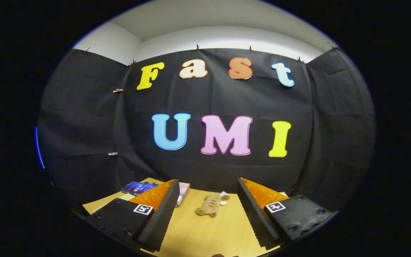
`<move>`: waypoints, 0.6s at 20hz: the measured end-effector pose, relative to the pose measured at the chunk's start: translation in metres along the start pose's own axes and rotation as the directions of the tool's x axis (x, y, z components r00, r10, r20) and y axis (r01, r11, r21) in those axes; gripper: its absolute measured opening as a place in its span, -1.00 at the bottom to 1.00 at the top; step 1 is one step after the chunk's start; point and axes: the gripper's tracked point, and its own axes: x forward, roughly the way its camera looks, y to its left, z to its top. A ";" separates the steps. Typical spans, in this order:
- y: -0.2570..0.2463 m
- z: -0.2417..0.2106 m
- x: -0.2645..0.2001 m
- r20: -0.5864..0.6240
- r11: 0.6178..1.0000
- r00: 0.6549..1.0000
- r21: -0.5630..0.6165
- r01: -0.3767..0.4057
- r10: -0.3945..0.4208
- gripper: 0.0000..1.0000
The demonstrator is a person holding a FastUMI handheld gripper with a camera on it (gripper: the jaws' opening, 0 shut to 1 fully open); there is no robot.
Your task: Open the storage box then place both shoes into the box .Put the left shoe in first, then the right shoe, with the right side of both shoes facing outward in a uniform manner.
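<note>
My gripper (pixel 207 210) is held above a wooden table (pixel 198 232), its two fingers spread wide and nothing between them. Beyond the fingertips, on the table, lies a small tan shoe (pixel 209 207) on its side, with a white bit next to its far end. A flat box or book with a blue and pink cover (pixel 139 187) lies at the far left of the table, partly hidden behind my left finger (pixel 162 207). I cannot tell whether it is the storage box.
The black cloth wall (pixel 84 135) closes the booth right behind the table's far edge. A pale flat sheet (pixel 123 197) lies beside the blue-covered item at the left.
</note>
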 end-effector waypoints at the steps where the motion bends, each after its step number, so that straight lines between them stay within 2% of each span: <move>1: -0.004 0.007 -0.002 0.025 1.000 1.000 0.009 0.016 -0.016 0.96; 5: -0.028 -0.006 -0.013 0.006 0.992 0.996 0.095 0.086 -0.087 0.95; 9: -0.039 -0.016 -0.017 -0.013 0.986 0.987 0.058 0.159 -0.158 0.97; 12: -0.036 -0.012 -0.014 -0.012 0.982 0.985 0.071 0.174 -0.174 0.97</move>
